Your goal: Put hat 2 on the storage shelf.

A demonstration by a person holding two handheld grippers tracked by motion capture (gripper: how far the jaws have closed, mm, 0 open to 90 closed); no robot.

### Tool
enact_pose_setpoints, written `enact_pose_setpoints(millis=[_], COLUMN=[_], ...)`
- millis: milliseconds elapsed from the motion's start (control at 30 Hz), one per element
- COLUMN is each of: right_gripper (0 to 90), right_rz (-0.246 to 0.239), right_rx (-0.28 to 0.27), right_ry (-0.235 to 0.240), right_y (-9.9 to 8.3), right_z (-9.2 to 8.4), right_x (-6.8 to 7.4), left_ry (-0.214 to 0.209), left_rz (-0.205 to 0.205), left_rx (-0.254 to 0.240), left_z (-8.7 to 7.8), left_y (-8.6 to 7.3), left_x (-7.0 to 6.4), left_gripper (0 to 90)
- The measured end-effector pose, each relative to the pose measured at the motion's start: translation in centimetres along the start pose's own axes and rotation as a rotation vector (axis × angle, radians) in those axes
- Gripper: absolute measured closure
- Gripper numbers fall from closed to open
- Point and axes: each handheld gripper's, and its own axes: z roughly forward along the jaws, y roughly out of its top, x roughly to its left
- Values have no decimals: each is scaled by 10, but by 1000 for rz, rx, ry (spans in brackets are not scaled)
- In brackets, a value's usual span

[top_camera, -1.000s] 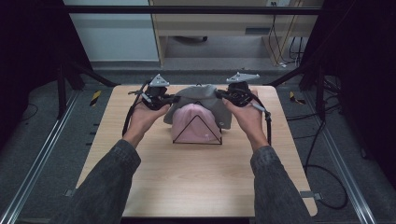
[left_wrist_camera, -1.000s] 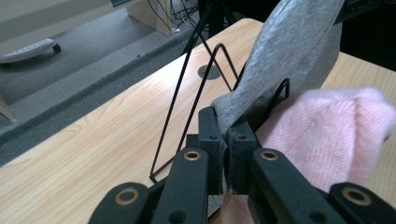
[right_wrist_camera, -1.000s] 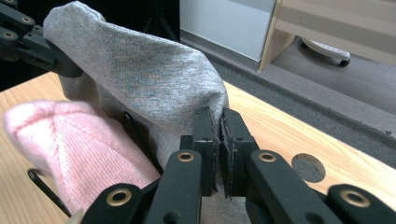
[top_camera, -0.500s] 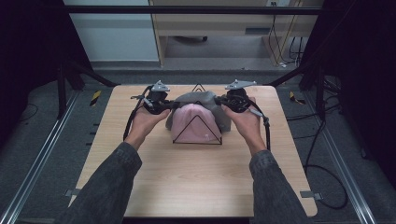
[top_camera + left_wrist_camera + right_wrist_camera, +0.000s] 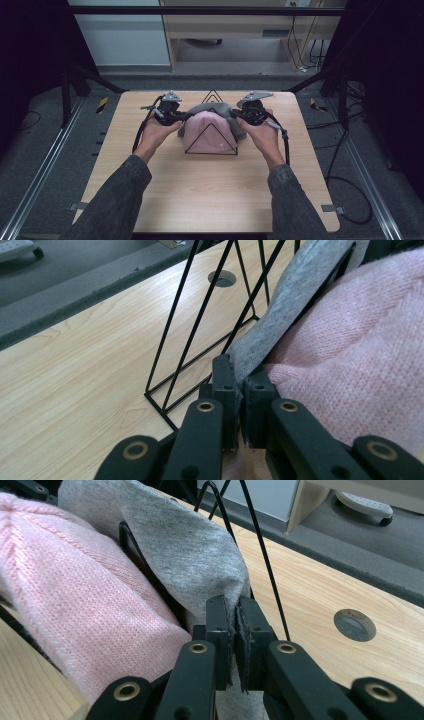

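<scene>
Grey cloth (image 5: pixel 214 107) is pinched at each end by your left gripper (image 5: pixel 239 371) and right gripper (image 5: pixel 233 611), both clamped tight, so you can keep it spread over the black wire rack (image 5: pixel 210 142), behind the pink knit (image 5: pixel 207 132) already draped there.

Near half of table (image 5: pixel 210 195): bare wood between the two forearms, open to a hand or gripper
Left and right margins: bare wood outside each hand, open
Middle: blocked by the black wire rack (image 5: pixel 210 137), with a pink knit cloth (image 5: pixel 207 131) and a grey cloth (image 5: pixel 212 108) lying over it
Rack flanks: taken up by the left gripper (image 5: pixel 181 117) and right gripper (image 5: pixel 236 115) (each pinching the grey cloth's edge)
Far edge: narrow strip behind the rack, a wire peak (image 5: pixel 212 95) standing in it
</scene>
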Motion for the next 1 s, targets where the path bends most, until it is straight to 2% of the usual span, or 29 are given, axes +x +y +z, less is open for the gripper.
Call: enact_pose_setpoints(millis=[367,600,767,1000], right_gripper=[857,848,827,771], right_rz=[-11,-9,-11,-14], right_rx=[0,-3,-19,-32], right_ry=[8,6,7,4], right_y=[1,-2,-4,-5], right_z=[-3,-4,-9,-14], right_x=[4,4,3,4], left_ry=[-2,2,6,20], left_rz=[-18,-6,-12,-5], left_rx=[-9,-15,-32,-56], left_z=[-2,-4,-6,-12], left_y=[-3,-2,-3,-3], left_x=[0,-2,-2,-3], left_gripper=[867,857,835,758])
